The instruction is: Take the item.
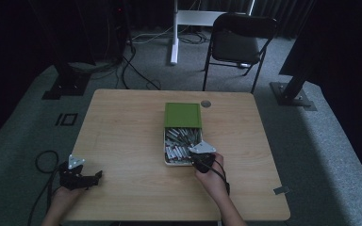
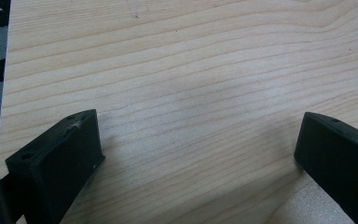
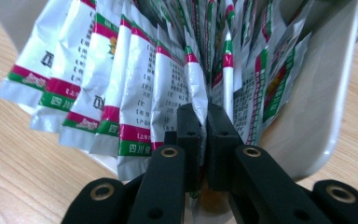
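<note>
Right gripper [image 3: 204, 122] pinched tight on one silver sachet [image 3: 196, 88] among the row standing in the white tray [image 3: 328, 116], near table centre; left gripper [image 2: 196, 149] gaping wide over bare table [image 2: 191, 70]

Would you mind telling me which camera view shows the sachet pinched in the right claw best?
The right gripper view: the right claw is shut on one sachet, its print readable. The high view shows the sachets as small pale strips in the tray. The left gripper view looks at bare table.
</note>
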Demonstrator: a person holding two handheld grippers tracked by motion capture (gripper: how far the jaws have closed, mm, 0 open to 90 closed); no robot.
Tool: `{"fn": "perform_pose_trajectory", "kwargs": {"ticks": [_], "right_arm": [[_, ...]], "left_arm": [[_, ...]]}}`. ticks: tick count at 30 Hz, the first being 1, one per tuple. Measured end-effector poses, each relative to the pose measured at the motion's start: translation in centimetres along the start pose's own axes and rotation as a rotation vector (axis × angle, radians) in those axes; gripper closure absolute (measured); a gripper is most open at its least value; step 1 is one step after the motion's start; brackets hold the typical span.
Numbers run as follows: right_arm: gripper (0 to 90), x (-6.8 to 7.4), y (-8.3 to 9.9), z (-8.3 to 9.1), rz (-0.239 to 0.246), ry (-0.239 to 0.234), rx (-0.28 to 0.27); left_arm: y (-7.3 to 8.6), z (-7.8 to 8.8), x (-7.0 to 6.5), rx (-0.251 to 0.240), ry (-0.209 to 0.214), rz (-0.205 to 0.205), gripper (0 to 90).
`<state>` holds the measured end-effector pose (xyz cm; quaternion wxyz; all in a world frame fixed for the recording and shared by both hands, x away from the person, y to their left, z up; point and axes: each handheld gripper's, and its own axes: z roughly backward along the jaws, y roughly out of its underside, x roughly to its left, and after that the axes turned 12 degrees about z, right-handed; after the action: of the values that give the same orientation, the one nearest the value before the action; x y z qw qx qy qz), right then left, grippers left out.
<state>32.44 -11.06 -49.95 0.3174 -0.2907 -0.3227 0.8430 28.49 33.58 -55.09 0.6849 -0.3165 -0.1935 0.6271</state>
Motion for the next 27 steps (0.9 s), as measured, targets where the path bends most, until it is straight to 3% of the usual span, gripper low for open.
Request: {"fn": "perform_pose_trajectory", "kwargs": {"ticks": [12,17,22,27], "right_arm": [[87.5,-1.1,-1.9,2.7,-0.047,-0.046,-0.096],[87.6,-2.2,-3.4,4.7,-0.078,-0.055,-0.181],[87.6,-3.4,-4.2,6.1,-0.103,-0.036,-0.226],[87.6,-5.7,-4.4,7.5,-0.127,0.019,-0.251]], "left_arm": [[0.0,0.0,0.0,-0.001,0.000,0.001,1.4],[0.0,0.0,0.0,-0.001,0.000,0.002,1.4],[0.0,0.0,0.0,-0.002,0.000,0.003,1.4],[0.0,0.0,0.0,-0.001,0.000,0.002,1.4]]}}
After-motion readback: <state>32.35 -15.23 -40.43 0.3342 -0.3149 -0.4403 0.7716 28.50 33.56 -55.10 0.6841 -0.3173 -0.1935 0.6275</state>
